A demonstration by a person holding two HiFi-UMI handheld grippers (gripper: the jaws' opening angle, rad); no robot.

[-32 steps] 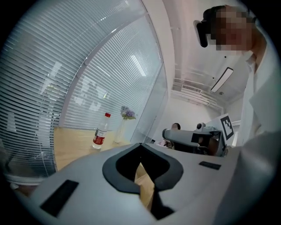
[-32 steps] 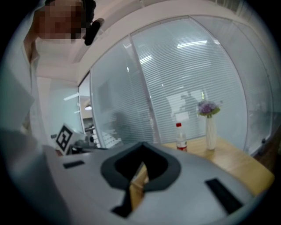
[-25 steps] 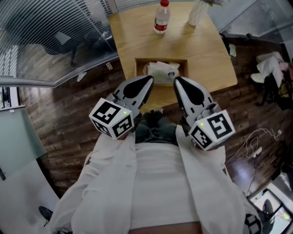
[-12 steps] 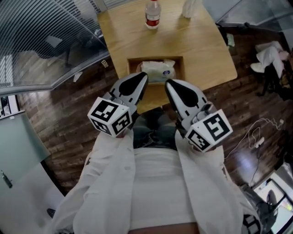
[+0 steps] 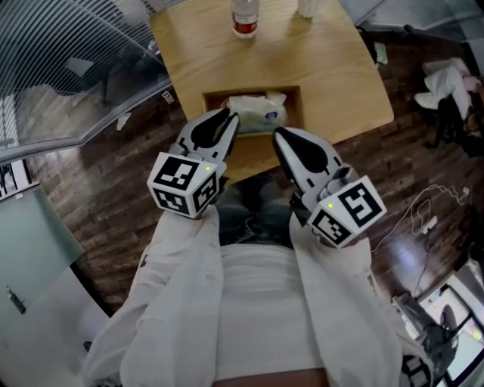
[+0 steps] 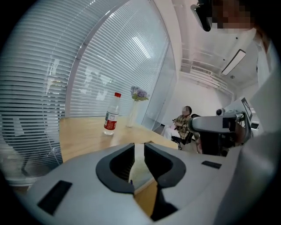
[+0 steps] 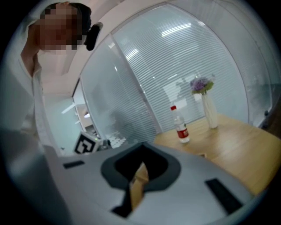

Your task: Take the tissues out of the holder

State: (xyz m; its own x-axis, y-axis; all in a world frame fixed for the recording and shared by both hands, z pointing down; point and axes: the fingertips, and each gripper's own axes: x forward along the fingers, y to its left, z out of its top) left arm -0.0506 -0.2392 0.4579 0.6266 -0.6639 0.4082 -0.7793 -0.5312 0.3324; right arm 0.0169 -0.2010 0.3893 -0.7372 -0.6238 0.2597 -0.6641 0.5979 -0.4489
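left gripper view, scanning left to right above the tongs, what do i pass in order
window blinds → water bottle → vase of flowers → seated person

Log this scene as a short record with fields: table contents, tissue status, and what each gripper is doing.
table: wooden, holder near its front edge
holder: open wooden box, tissue pack inside
tissue status: not yet taken out, nothing gripping it
behind holder: bottle with red label, vase of flowers
left gripper: jaws narrowly apart, empty, tip by holder's near-left corner
right gripper: jaws together, empty, tip near holder's front wall
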